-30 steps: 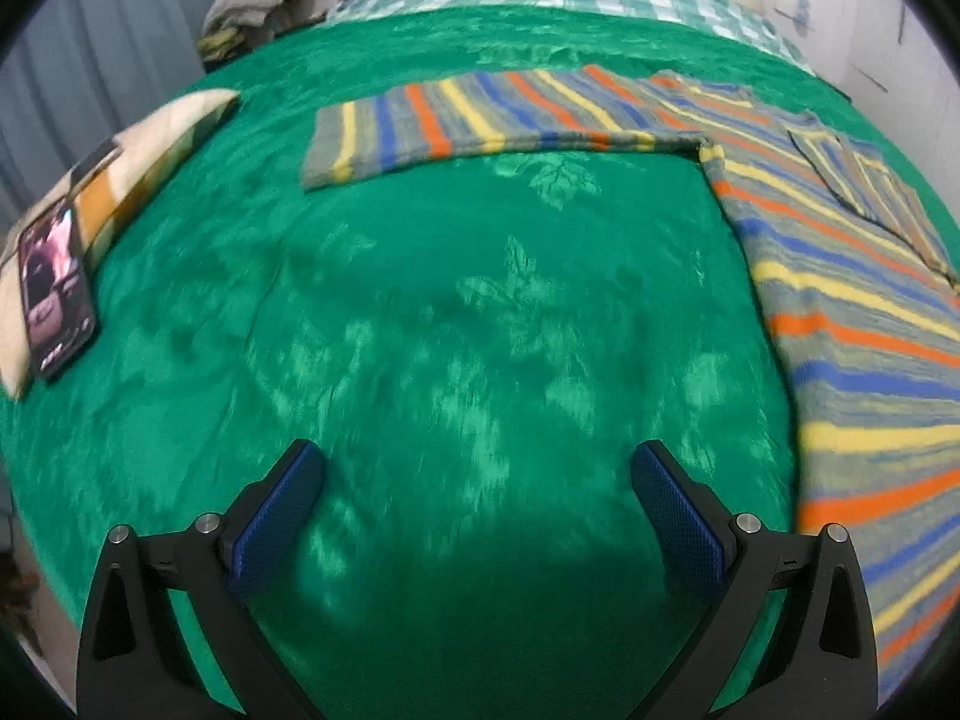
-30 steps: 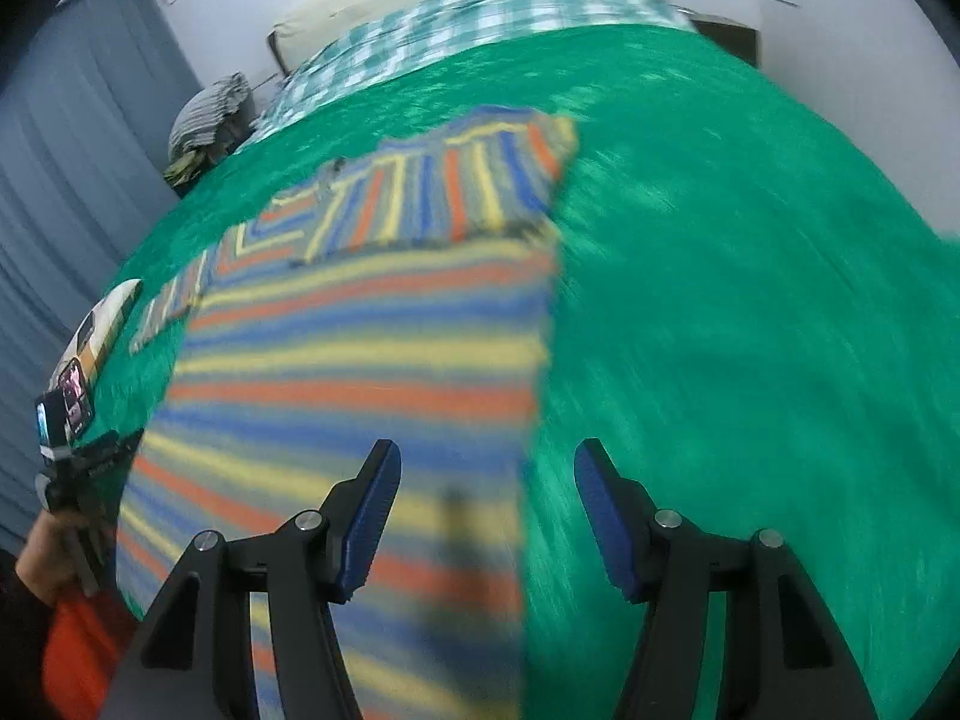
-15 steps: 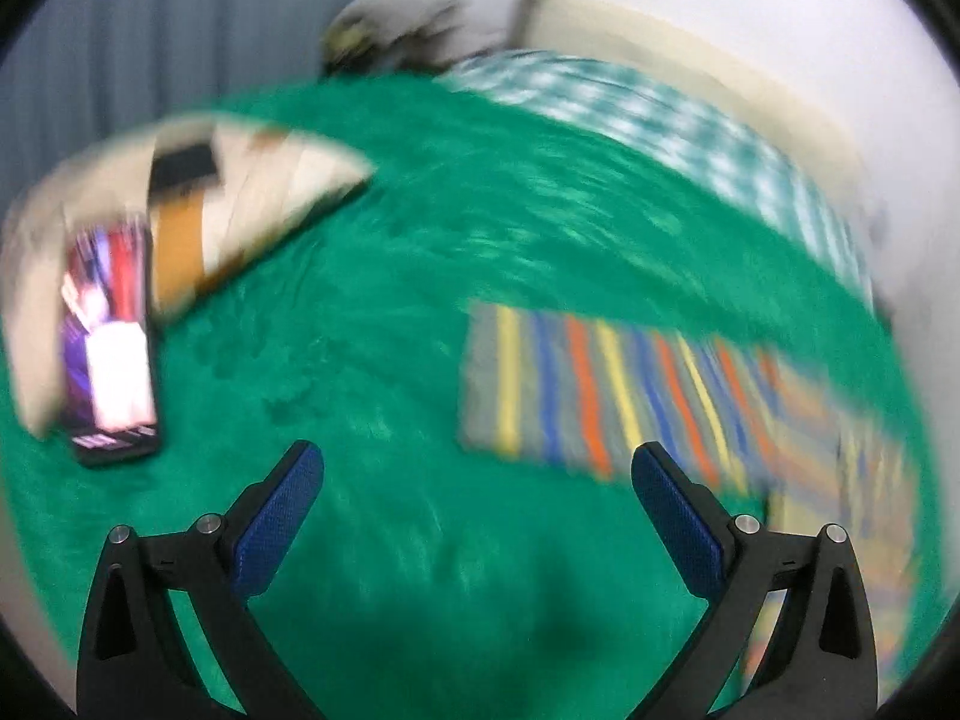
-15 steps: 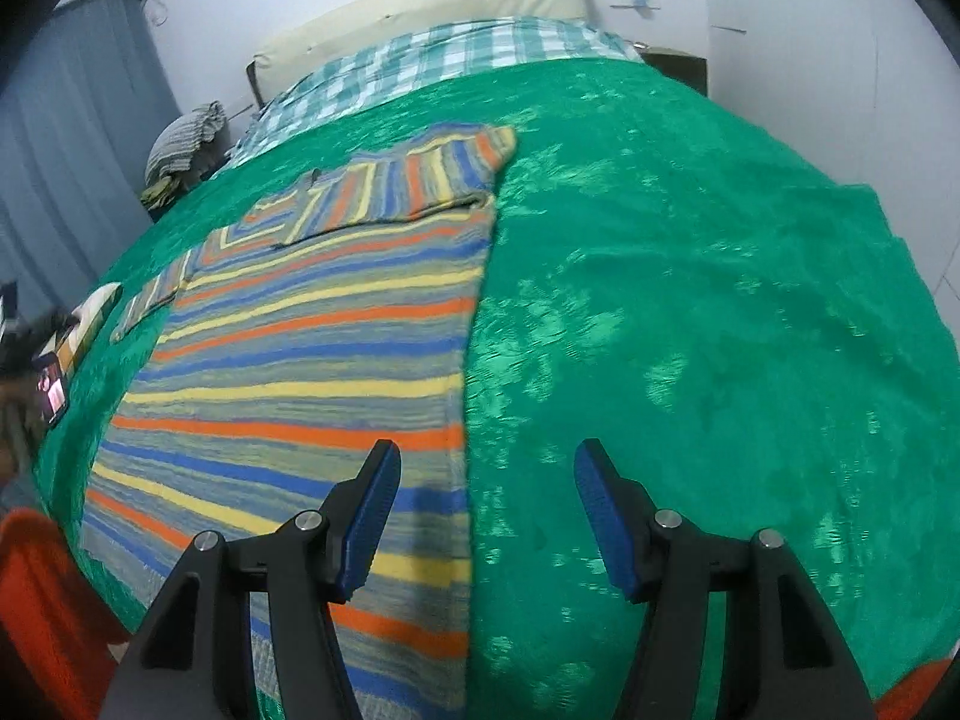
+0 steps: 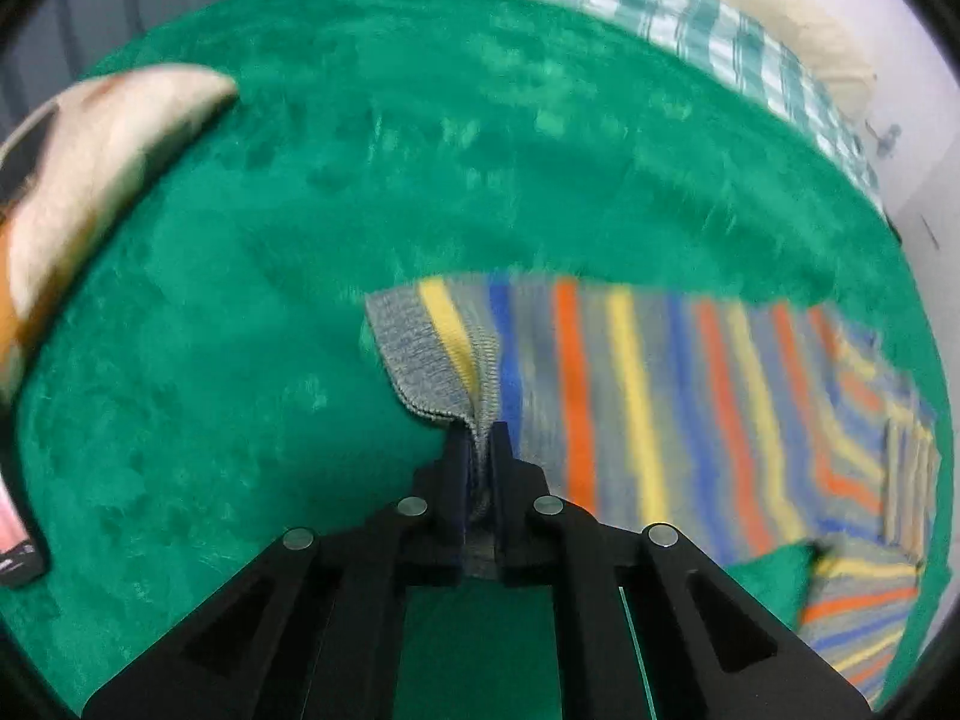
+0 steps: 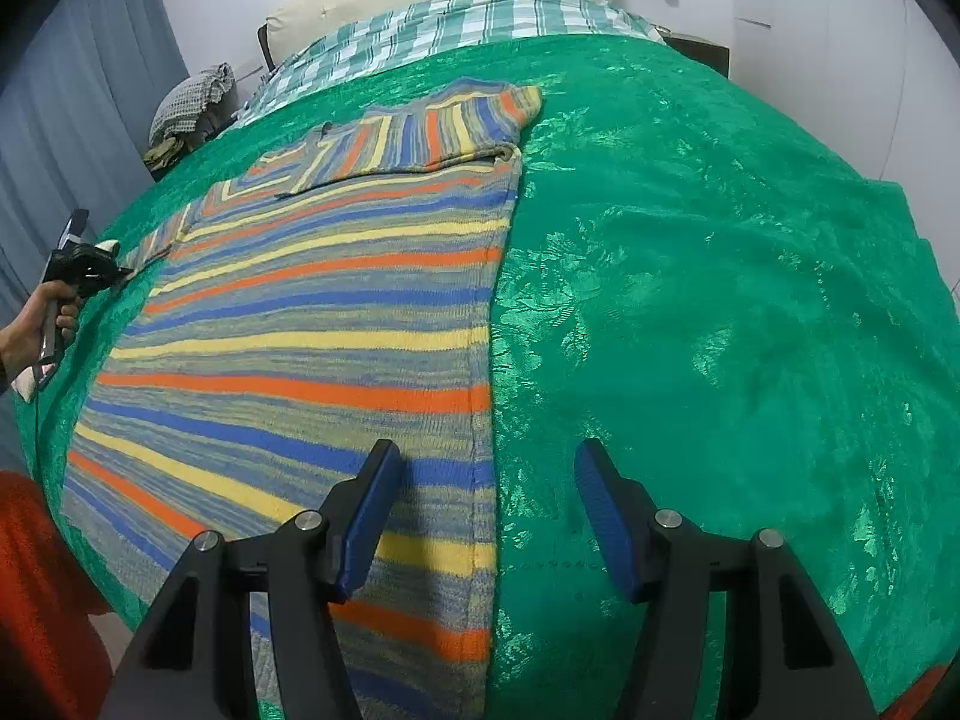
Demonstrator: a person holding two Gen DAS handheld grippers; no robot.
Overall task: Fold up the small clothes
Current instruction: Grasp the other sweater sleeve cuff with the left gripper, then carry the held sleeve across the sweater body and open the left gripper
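One sleeve is already folded in at upper centre of the sweater (image 6: 312, 324). The other sleeve's cuff (image 5: 432, 354) is pinched by the left gripper (image 5: 480, 450); the right gripper (image 6: 486, 516) is held half open, empty. The body folds are left.

So the left gripper (image 5: 479, 450) has its jaws clamped on the cuff of the striped sweater's sleeve (image 5: 600, 396), bunching the grey ribbed edge up a bit. The sleeve lies flat across the green blanket (image 5: 252, 360), with a cream pillow (image 5: 90, 156) off to the left and a checked sheet (image 5: 690, 18) at the far end of the bed.
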